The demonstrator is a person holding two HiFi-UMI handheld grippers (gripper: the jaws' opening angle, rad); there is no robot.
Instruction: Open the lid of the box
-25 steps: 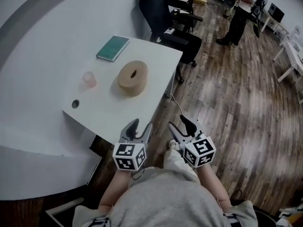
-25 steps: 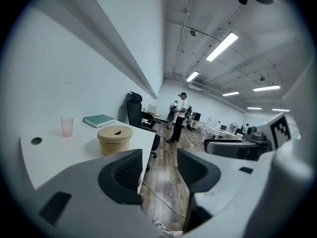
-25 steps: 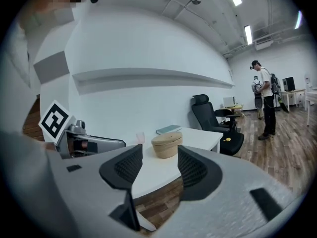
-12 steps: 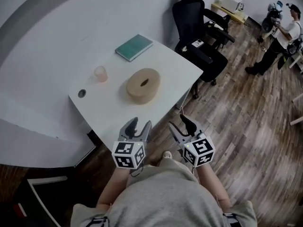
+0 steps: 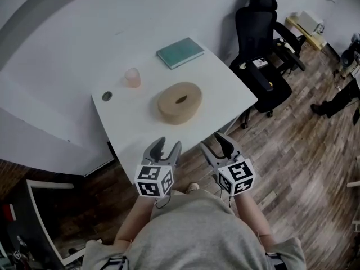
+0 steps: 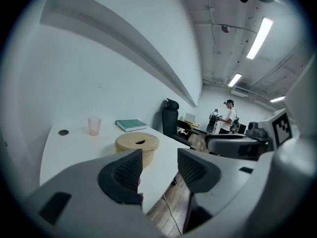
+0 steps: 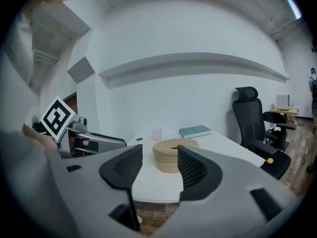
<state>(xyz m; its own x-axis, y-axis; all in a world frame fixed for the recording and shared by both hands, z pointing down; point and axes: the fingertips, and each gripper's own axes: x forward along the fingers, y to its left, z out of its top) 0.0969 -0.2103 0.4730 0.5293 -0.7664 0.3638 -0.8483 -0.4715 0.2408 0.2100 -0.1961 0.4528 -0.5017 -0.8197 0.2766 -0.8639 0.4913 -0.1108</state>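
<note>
Both pairs of jaws stood apart with nothing between them. I had the left gripper and the right gripper side by side, low and close to the body, over the floor just short of the near edge of the table. Neither touched anything.

The box sat on that table, well apart from both grippers. It was a low, round, tan thing with a small dark slot in its top. Both gripper views looked along the jaws toward it, the right one nearly dead on. Beyond it, nearer the wall, stood a pink cup and a green book, and a black chair stood off the table's far corner.

I judged the task to be at the approach, with the lid on and untouched. Next I needed to bring both grippers forward over the table. The box looked too wide to span, so I reckoned on steadying its wall with one gripper and pinching the lid's rim with the other. I could not make out the seam between lid and body from here.
</note>
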